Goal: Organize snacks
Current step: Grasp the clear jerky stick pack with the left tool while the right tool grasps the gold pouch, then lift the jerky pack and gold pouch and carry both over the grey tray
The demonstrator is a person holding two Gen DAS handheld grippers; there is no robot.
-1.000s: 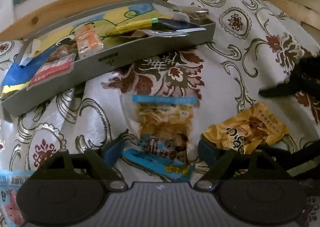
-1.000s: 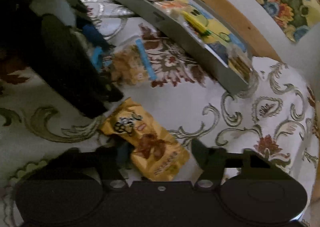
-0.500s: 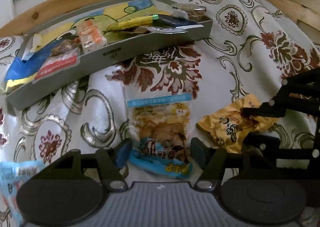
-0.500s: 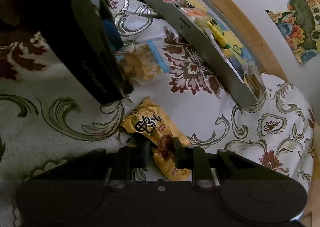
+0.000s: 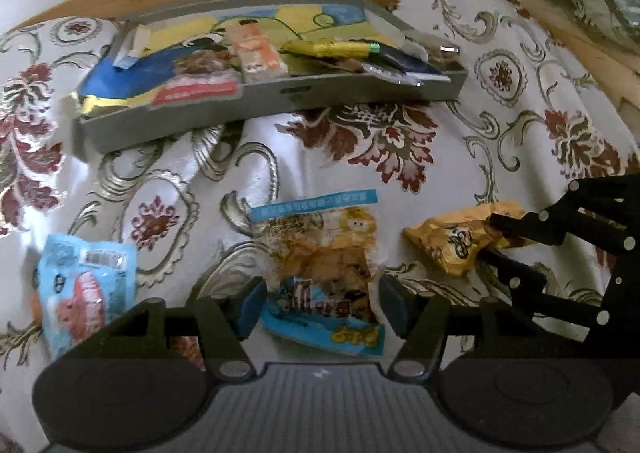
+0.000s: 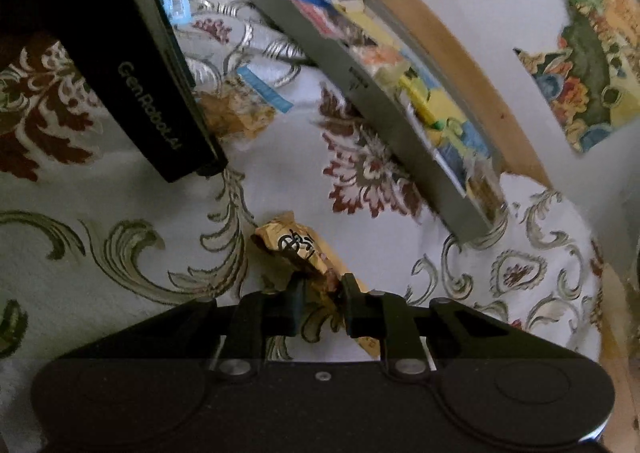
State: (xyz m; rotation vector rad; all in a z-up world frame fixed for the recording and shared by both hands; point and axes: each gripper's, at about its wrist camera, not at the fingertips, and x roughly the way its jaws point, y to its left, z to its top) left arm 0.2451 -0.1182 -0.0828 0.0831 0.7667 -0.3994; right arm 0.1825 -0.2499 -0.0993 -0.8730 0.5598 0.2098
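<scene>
Right gripper (image 6: 320,291) was clamped on the yellow snack packet (image 6: 298,247), just in front of the grey tray (image 5: 280,109). Left gripper (image 5: 320,299) stood apart, straddling the blue-edged chip bag (image 5: 320,269), nearer than the tray. Both packs looked light, soft, crinkly, probably slippery; pinch a sealed edge. Only the left view showed the light-blue packet (image 5: 86,289), left of the tray.

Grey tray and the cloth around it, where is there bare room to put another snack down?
The grey rectangular tray is crowded with packets. Open floral cloth lies between the tray's front wall and the blue-banded clear snack bag. Nearer, the light-blue packet, that bag and the golden-yellow packet in the right claw crowd it.
</scene>
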